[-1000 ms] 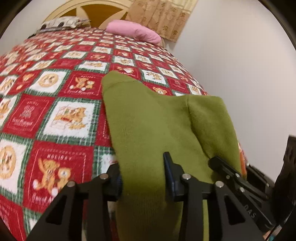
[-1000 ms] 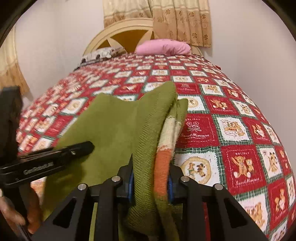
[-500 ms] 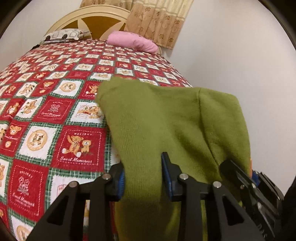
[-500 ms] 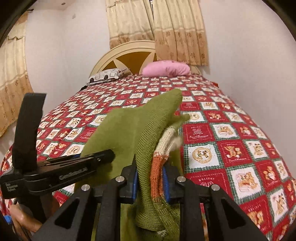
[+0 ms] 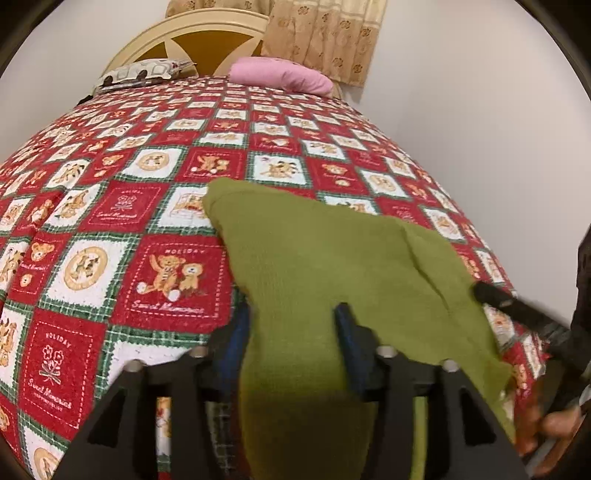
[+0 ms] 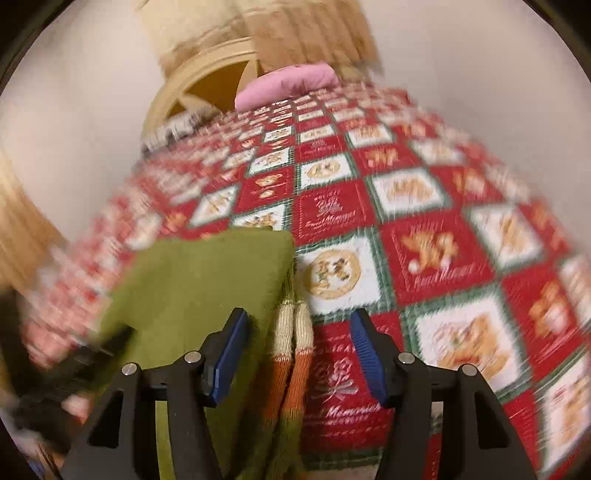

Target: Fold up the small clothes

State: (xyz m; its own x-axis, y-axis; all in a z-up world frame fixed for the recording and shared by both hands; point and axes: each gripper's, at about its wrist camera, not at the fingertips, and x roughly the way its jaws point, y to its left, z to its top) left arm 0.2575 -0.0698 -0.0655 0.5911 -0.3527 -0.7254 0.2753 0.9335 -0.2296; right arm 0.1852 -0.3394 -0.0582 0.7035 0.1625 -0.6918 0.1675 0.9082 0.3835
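An olive-green knitted garment [image 5: 325,258] lies spread at the near edge of the bed. My left gripper [image 5: 291,325] is shut on its near edge, with cloth filling the gap between the blue pads. In the right wrist view the same garment [image 6: 207,280] shows its orange and cream striped cuff [image 6: 295,354]. My right gripper [image 6: 299,332] is open, its blue pads wide apart either side of the cuff and green fold. The right gripper's body shows at the right of the left wrist view [image 5: 517,310].
The bed carries a red, white and green teddy-bear quilt [image 5: 147,229]. A pink pillow [image 5: 280,75] and a patterned pillow [image 5: 144,72] lie by the cream headboard [image 5: 192,35]. A white wall [image 5: 480,129] runs along the right side.
My right gripper has opened and let go of the striped cuff, which now rests on the bed. The garment has dropped lower and flatter. The right wrist view is blurred by motion.
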